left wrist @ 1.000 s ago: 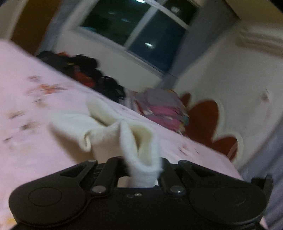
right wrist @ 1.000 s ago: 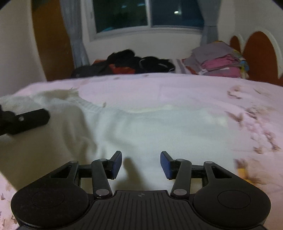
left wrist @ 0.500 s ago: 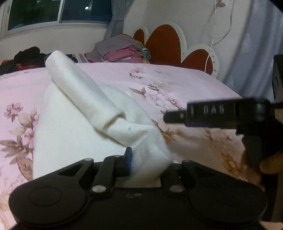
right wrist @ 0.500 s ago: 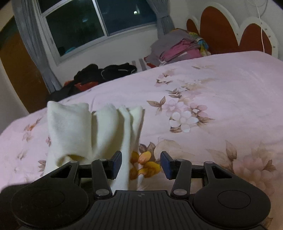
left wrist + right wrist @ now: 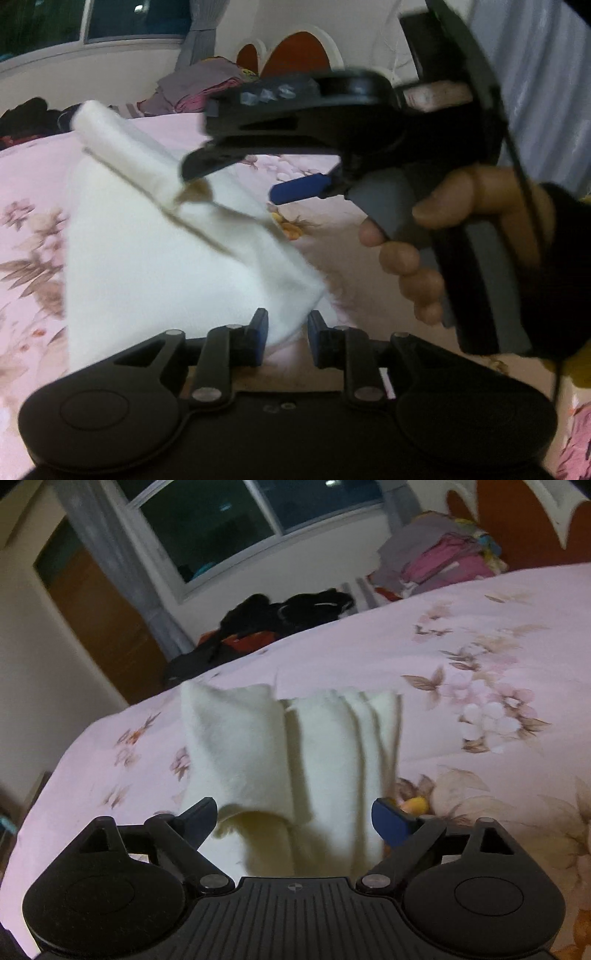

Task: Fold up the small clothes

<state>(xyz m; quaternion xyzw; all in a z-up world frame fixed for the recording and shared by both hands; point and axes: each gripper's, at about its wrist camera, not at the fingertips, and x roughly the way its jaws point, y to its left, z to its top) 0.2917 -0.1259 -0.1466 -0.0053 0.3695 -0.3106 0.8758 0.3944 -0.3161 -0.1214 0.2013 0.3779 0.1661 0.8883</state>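
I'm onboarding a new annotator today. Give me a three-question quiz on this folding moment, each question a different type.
1. True or false: the left gripper is clamped shut on the white garment.
2. Multiple choice: how does the right gripper stand? A) shut on the cloth B) open, with the folded garment between its fingers C) out of view
3. Fill in: the garment lies on a pink ____ bedspread.

Key: 1 false, there is a gap between its fingers and a garment corner sits at the gap; 2 B; 3 floral.
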